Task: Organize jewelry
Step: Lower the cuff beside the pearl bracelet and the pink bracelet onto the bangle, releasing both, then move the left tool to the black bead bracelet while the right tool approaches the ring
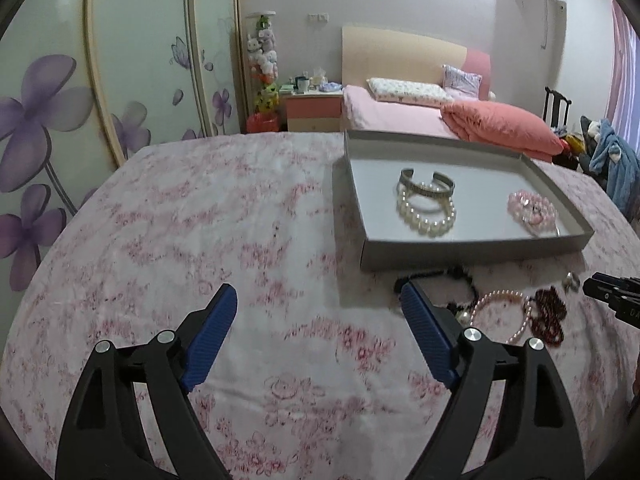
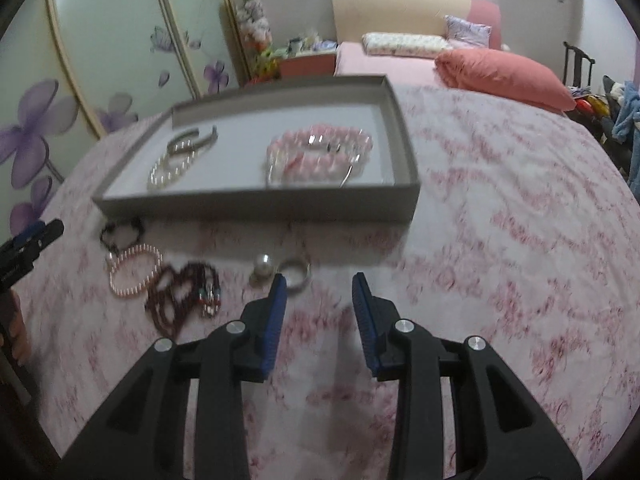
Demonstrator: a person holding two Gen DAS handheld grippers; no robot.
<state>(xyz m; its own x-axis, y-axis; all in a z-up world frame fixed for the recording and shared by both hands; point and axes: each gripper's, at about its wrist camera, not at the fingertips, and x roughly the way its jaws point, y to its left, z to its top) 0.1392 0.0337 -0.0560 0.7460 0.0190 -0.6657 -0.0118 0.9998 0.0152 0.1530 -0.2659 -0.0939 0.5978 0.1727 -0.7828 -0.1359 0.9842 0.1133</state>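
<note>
A grey shallow box lies on a pink floral cloth. Inside are a metal cuff, a white pearl bracelet and pink bead bracelets. In front of the box lie a black bracelet, a pink pearl bracelet, dark red beads, a pearl piece and a silver ring. My left gripper is open and empty, left of the loose pieces. My right gripper is open and empty, just right of the ring.
The cloth-covered table spreads wide on the left and right. Behind stand a bed with a pink quilt, a nightstand and a flowered wardrobe. A chair with clothes is at the far right.
</note>
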